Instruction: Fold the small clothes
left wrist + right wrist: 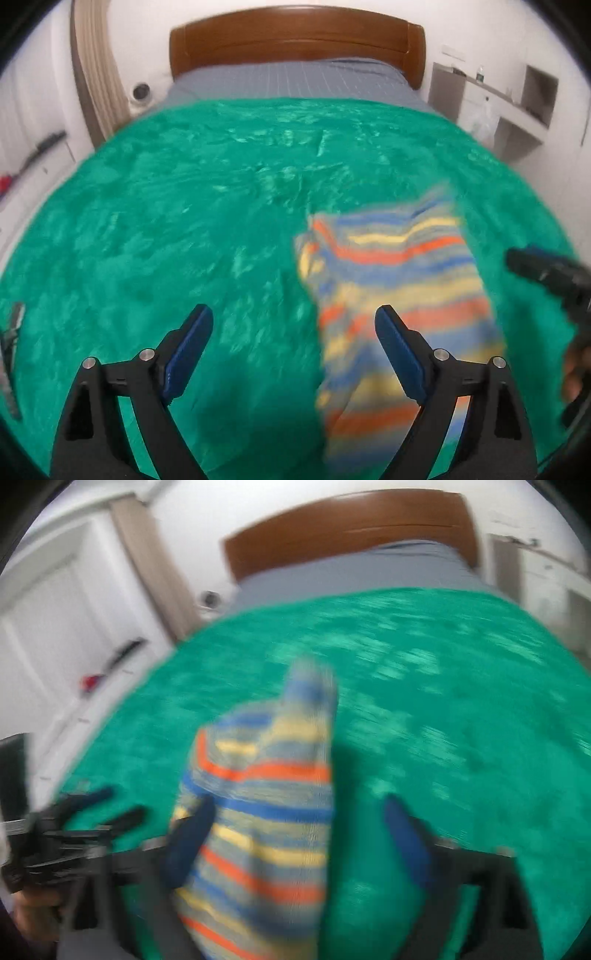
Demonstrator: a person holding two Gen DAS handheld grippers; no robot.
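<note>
Both tongs, left tongs (293, 325) and right tongs (299, 827), spread wide, pinching nothing; striped garment (399, 295) lies between them.

A plush green blanket (184, 221) with a shiny, brushed nap fills the middle of the frame. On it lies a soft knit striped garment (399, 280) (matt, blurred). The left hand-held gripper (293, 332) is matt black plastic with blue pads and bright metal pins. The headboard (295, 40) at top is smooth polished wood.
</note>
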